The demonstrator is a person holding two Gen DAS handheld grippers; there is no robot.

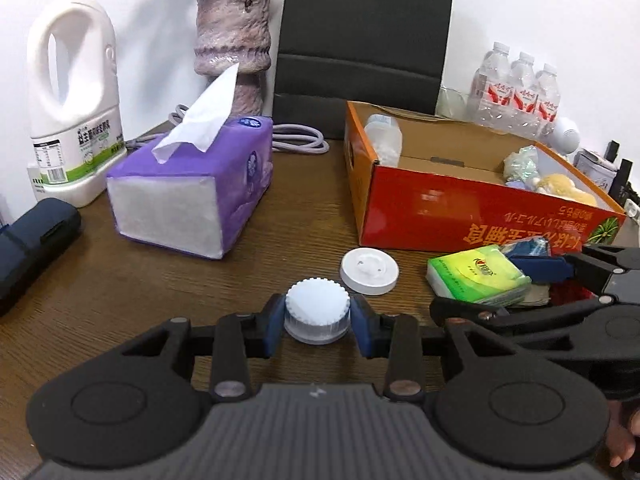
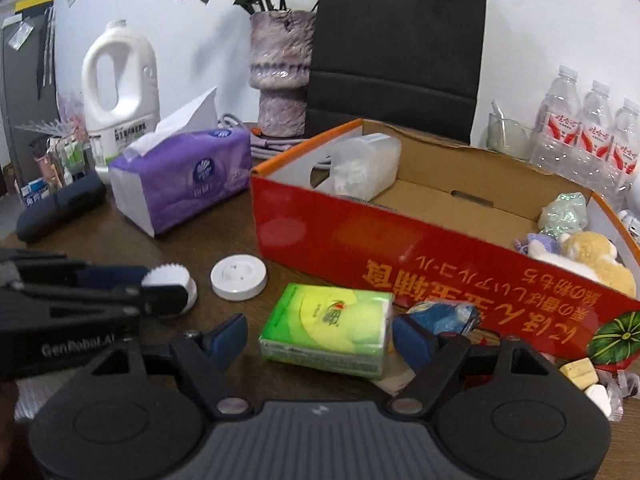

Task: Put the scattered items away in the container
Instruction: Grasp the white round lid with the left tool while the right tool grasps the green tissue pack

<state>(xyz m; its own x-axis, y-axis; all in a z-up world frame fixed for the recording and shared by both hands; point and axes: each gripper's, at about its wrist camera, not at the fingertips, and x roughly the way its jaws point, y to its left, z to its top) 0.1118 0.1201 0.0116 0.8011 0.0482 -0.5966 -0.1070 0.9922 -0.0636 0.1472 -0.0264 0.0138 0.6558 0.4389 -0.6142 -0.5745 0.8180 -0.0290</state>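
My left gripper (image 1: 318,320) is shut on a white ribbed bottle cap (image 1: 317,308) that rests on the brown table; the cap (image 2: 168,278) also shows in the right wrist view. My right gripper (image 2: 320,338) is open, its blue fingers (image 2: 228,338) straddling a green tissue pack (image 2: 326,328) with a gap on the left side. A flat white disc (image 1: 369,270) lies between cap and pack. Behind them stands the red cardboard box (image 2: 360,240), holding a translucent tub (image 2: 368,160) and plush toys (image 2: 580,248). A blue wrapper (image 2: 444,316) lies against the box front.
A purple tissue box (image 1: 192,192), white jug (image 1: 76,112), vase (image 1: 234,40), black bag (image 1: 364,40) and water bottles (image 1: 516,92) line the back. A dark blue case (image 1: 32,240) lies far left. Small bits (image 2: 576,372) sit by the box's right corner.
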